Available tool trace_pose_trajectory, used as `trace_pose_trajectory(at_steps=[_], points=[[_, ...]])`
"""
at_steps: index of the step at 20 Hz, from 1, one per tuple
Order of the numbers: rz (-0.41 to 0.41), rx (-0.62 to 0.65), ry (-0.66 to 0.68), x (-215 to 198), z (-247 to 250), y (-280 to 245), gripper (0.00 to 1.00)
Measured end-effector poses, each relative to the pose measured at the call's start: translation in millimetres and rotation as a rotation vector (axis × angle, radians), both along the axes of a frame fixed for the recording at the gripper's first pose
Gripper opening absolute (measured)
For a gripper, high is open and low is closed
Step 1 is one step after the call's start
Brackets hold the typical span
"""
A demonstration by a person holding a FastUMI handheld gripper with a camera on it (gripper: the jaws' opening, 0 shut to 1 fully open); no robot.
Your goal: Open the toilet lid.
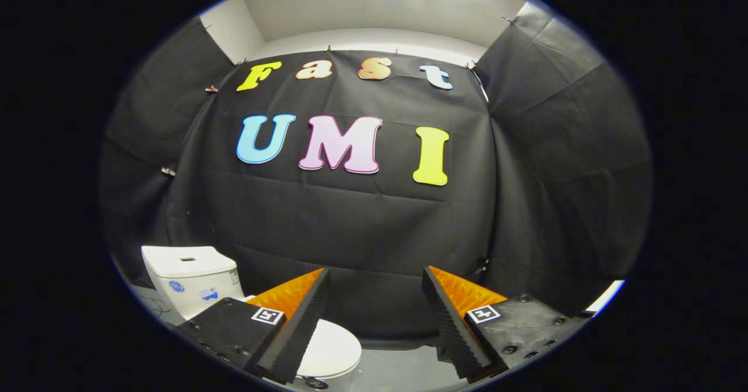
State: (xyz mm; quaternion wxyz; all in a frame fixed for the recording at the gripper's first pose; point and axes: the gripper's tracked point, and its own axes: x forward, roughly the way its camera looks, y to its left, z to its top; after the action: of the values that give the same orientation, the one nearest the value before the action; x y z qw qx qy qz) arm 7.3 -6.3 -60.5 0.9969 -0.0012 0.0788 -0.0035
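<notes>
gripper (374, 322) hangs with fingers spread wide, nothing between them. toilet lid (330, 351) lies flat, low beside left finger, tank (190, 278) behind. best approach: drop, swing left, hook lid's front edge.

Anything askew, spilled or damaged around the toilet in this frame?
Nothing stands out. The toilet stands upright, lid down and intact, floor dry. The gripper is open, its left finger partly covering the lid.
</notes>
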Motion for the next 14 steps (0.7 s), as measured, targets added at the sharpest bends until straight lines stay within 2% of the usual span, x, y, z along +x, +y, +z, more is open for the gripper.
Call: trace_pose_trajectory(at_steps=[4, 7, 8, 14], points=[[0.029, -0.025, -0.045, 8, 14, 24, 0.97], [0.079, 0.074, 0.043, 9, -15, 62, 0.97], [0.072, 0.1, 0.081, 8, -28, 65, 0.98], [-0.107, 0.273, 0.303, 2, -129, 49, 0.98]])
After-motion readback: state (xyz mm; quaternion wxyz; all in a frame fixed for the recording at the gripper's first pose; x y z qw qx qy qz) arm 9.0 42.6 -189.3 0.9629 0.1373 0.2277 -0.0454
